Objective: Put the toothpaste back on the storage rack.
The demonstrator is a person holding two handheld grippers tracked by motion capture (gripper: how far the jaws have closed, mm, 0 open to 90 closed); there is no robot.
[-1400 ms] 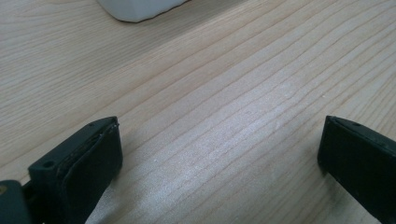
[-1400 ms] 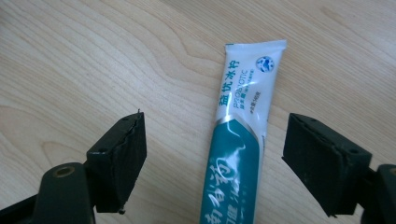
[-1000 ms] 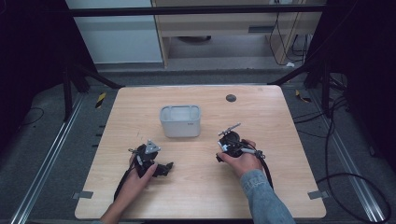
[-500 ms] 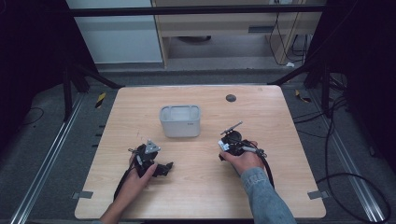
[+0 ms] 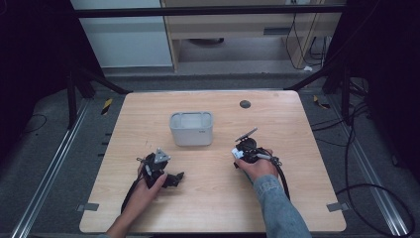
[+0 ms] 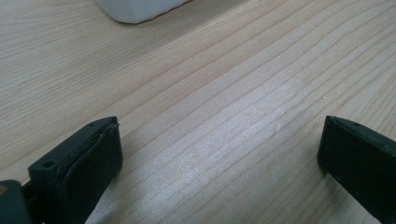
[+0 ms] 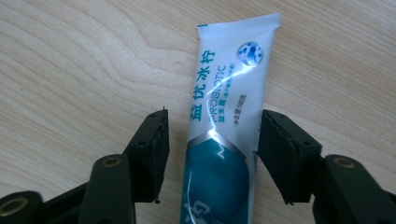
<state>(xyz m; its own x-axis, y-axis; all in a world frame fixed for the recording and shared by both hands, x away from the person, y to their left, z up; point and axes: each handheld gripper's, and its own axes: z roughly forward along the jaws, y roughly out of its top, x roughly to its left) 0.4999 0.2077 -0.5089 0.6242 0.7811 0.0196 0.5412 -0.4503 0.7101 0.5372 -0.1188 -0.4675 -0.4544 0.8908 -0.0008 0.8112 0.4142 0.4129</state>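
The wooden tabletop (image 5: 208, 198) carries a white tub (image 5: 191, 128) near its middle. Nearer the person, the left gripper (image 6: 219, 154) rests low over bare wood, jaws spread wide. The right gripper (image 7: 212, 149) has just been closing around a probiotic sachet (image 7: 229, 107) lying flat on the tabletop, one pad at its edge, the other not touching.

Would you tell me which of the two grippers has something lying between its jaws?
The right gripper: a probiotic sachet lies between its jaws; the left gripper straddles bare table.
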